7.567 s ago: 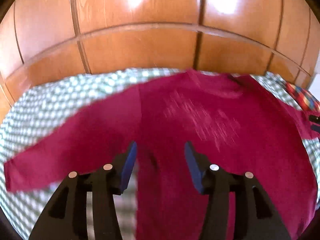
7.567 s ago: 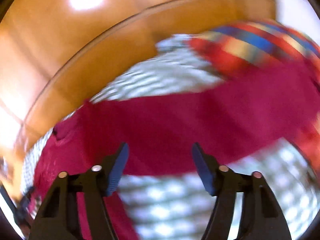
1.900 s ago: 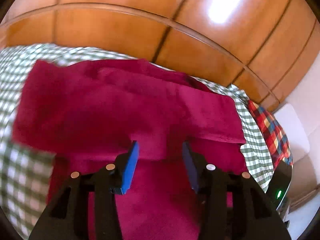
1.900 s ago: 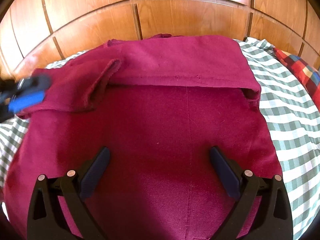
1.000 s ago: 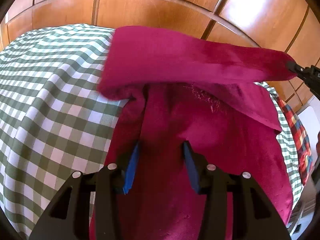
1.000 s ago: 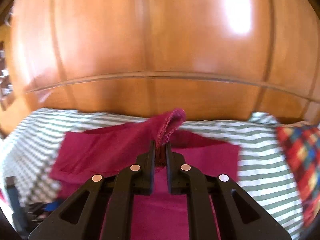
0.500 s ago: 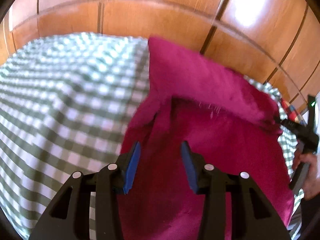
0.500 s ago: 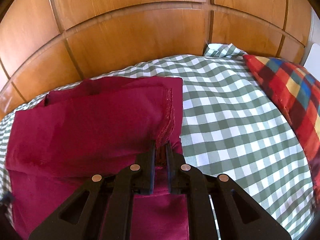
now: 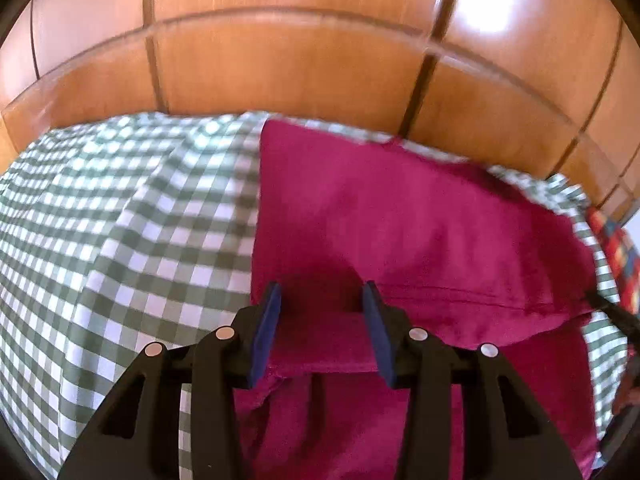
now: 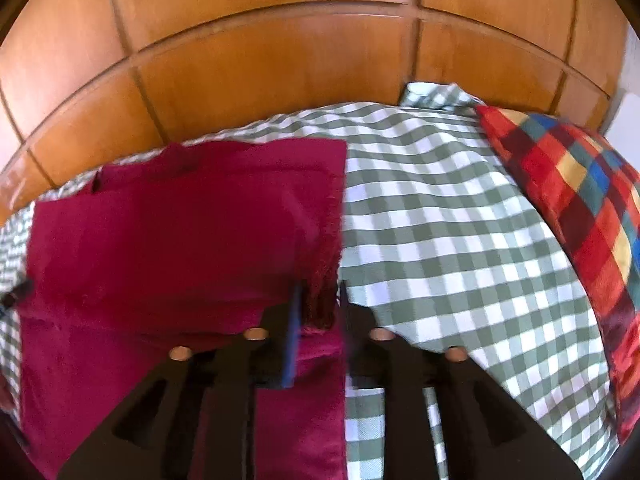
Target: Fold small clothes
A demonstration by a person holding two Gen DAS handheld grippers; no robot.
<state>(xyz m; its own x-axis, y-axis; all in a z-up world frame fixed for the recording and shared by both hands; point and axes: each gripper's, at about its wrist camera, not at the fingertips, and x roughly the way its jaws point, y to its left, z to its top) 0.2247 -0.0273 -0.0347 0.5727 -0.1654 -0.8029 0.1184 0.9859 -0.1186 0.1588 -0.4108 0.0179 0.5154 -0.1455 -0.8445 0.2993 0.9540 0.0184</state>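
Note:
A dark red garment (image 9: pixel 400 232) lies on the green checked bedcover (image 9: pixel 120 220), its top part folded down over the body. My left gripper (image 9: pixel 320 308) is open, its blue pads either side of the folded flap's lower left edge, holding nothing. In the right wrist view the same garment (image 10: pixel 172 240) fills the left half. My right gripper (image 10: pixel 318 300) has its jaws slightly apart around the flap's right corner edge; the frame is blurred there. The right gripper's tip shows at the far right of the left wrist view (image 9: pixel 612 312).
A wooden panelled headboard (image 10: pixel 280 60) runs along the far side of the bed. A red, blue and yellow checked pillow (image 10: pixel 580 208) lies at the right. Bare checked cover (image 10: pixel 440 240) shows between garment and pillow.
The raised top part of the garment has been laid down flat over the body. My right gripper's jaws have parted from fully shut. My left gripper stayed open and shifted over the flap's edge.

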